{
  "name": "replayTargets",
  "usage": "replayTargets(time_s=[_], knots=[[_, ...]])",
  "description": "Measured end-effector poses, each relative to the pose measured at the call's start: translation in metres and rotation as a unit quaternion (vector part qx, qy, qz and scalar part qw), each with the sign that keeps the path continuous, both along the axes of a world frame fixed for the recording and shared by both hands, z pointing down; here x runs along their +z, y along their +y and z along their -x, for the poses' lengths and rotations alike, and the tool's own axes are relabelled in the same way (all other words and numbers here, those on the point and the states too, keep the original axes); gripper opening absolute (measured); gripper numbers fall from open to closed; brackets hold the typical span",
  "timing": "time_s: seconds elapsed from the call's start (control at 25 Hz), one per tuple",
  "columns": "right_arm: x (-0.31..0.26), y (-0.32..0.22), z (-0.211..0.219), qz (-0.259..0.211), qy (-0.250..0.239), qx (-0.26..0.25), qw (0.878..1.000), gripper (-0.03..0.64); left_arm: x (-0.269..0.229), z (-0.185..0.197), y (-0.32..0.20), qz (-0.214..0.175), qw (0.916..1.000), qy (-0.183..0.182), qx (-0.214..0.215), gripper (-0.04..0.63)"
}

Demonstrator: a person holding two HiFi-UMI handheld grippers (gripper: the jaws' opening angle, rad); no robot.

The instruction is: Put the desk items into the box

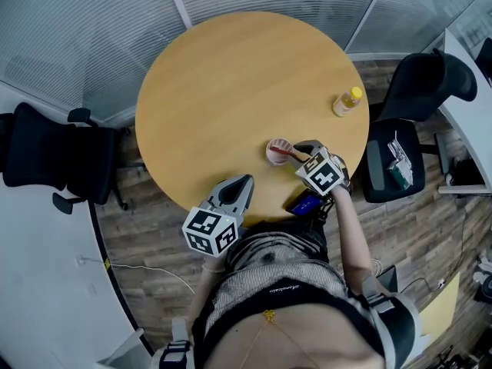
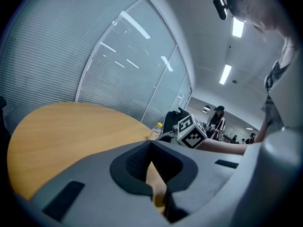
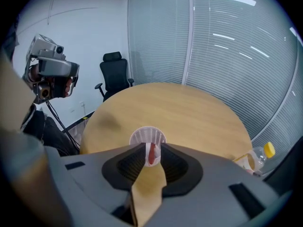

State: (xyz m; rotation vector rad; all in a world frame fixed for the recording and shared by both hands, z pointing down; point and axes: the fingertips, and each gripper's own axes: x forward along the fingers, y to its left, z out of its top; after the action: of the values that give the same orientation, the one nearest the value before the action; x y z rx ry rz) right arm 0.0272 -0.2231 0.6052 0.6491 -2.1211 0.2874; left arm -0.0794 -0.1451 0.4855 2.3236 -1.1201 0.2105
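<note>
Right claw (image 1: 304, 154) pinches a red pen (image 3: 151, 155), its long axis pointing straight into the white mesh basket (image 3: 147, 135) on the table (image 1: 231, 83); left claw (image 1: 244, 183), closed and empty, sits at the near edge.

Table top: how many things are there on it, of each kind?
Cup: 1
Red pen, held by the right gripper at the cup: 1
Bottle: 1
Blue item near the edge, too dark to name: 1
Total: 4
</note>
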Motion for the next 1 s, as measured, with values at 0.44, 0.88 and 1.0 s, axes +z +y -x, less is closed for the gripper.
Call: replayTargets(time_s=[0.44, 0.88, 1.0], knots=[[-0.026, 0.013, -0.014, -0.04, -0.039, 0.04, 0.998, 0.1, 0.003, -0.017, 0.008, 0.004, 0.9997, 0.008, 0.023, 0.018], [-0.039, 0.039, -0.015, -0.065, -0.056, 0.021, 0.996, 0.039, 0.007, -0.027, 0.016, 0.009, 0.9993, 0.006, 0.035, 0.018], [-0.043, 0.049, -0.011, -0.058, -0.081, 0.016, 0.995, 0.032, 0.009, -0.032, 0.019, 0.013, 0.9992, 0.011, 0.037, 0.018]])
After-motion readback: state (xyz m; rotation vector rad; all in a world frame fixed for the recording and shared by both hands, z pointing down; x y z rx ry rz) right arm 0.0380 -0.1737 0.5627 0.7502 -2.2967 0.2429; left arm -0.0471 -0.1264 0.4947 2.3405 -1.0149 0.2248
